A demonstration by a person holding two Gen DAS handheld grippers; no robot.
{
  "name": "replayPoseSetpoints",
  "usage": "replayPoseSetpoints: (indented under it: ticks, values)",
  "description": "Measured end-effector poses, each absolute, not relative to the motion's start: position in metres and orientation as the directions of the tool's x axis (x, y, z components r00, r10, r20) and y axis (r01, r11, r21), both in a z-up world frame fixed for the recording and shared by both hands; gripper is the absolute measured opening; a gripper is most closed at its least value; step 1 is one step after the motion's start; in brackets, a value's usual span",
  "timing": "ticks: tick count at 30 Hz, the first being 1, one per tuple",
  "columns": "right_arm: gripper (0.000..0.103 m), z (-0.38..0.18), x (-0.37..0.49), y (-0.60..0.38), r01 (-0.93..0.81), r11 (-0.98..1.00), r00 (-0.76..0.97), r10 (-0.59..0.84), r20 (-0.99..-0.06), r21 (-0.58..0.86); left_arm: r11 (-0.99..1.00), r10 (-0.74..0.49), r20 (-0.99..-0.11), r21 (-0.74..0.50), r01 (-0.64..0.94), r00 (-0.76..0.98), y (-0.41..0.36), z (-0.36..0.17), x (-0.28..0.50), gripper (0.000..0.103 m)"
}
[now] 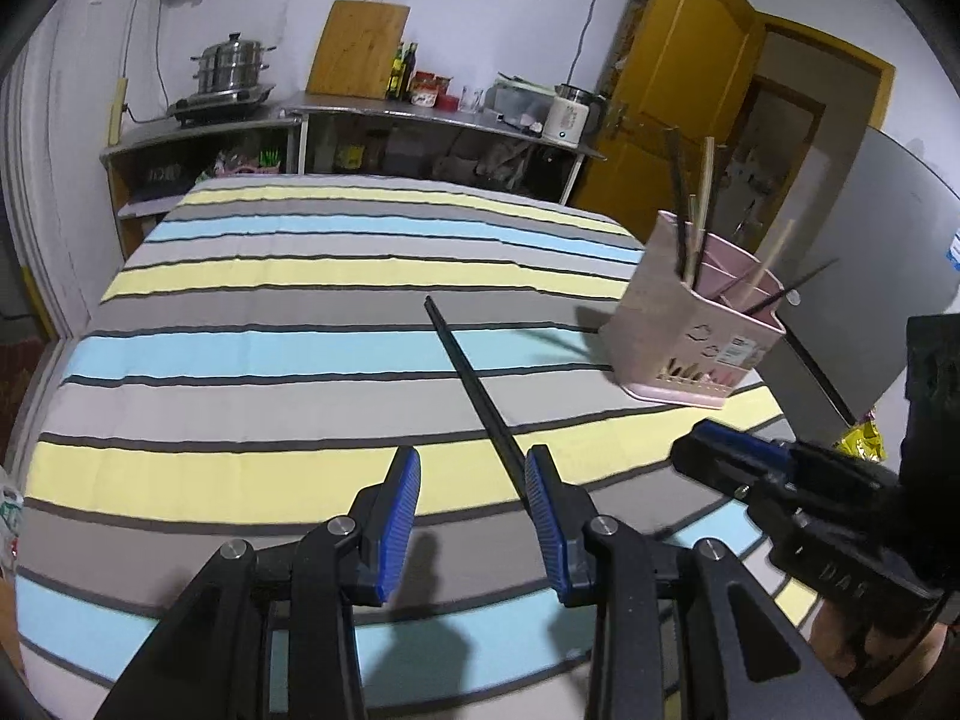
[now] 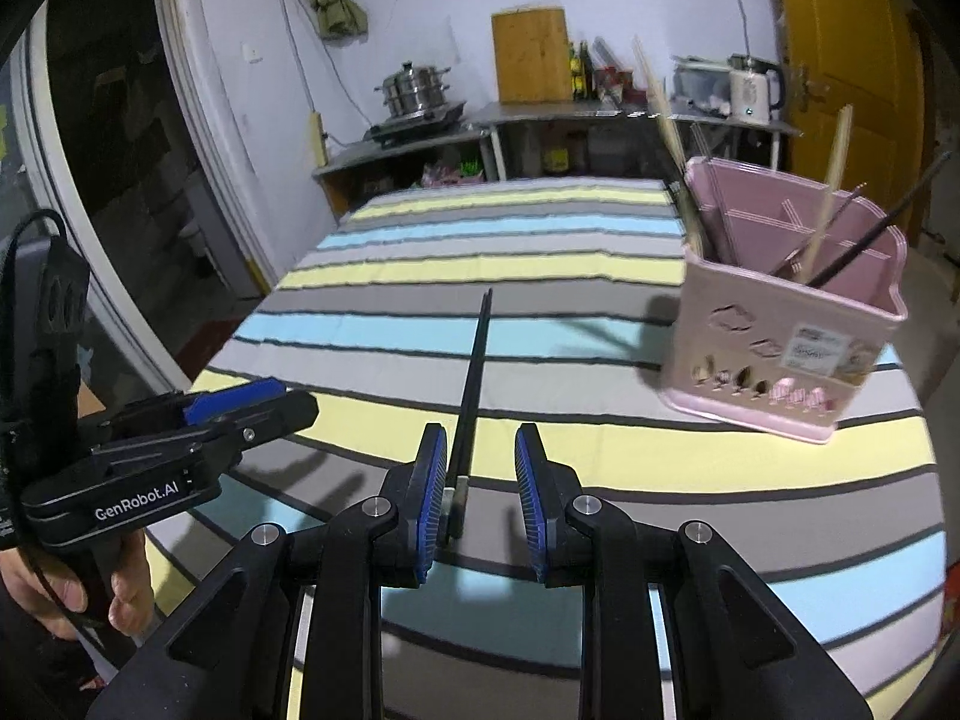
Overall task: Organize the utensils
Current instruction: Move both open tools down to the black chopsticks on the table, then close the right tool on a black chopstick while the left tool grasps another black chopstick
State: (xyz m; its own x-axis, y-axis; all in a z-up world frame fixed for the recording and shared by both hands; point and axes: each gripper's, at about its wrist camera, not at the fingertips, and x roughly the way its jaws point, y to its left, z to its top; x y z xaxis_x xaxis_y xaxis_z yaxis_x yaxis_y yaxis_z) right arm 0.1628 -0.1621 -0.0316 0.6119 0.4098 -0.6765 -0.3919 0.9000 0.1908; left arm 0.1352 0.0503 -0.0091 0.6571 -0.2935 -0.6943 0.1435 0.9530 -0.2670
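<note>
Slim black chopstick (image 2: pixel 474 372) lies straight on the striped cloth (image 1: pixel 270 354) of the bench. Right gripper (image 2: pixel 480 498) straddles its near end, ribbed blue pads apart; left gripper (image 1: pixel 474 516) likewise apart, empty. Pink plastic compartmented holder (image 2: pixel 780 324), chopsticks leaning inside, stands right.

We're in a lived-in home room: a bed with a striped sheet (image 1: pixel 336 360), a steel worktop (image 1: pixel 420 111) carrying a steamer pot (image 1: pixel 234 63), cutting board (image 1: pixel 358 48), kettle (image 1: pixel 570 114), beside a yellow door (image 1: pixel 678 90).
</note>
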Motion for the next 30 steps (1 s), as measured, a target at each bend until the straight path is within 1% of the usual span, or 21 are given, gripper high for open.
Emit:
replayPoseSetpoints:
  ticks: [11,18,30]
  values:
    - [0.024,-0.078,0.21,-0.132,-0.413,0.884,0.511,0.424,-0.747,0.219,0.953,-0.282,-0.711,-0.284,0.103,0.644,0.069,-0.028,0.159,0.036]
    - [0.02,-0.102,0.228,-0.121,-0.408,0.889,0.467,0.4,-0.789,0.21,0.952,-0.277,-0.716,-0.294,0.083,0.64,0.075,-0.034,0.164,0.036]
    - [0.019,-0.106,0.233,-0.123,-0.401,0.895,0.479,0.385,-0.789,0.193,0.949,-0.286,-0.735,-0.305,0.076,0.615,0.073,-0.045,0.174,0.036]
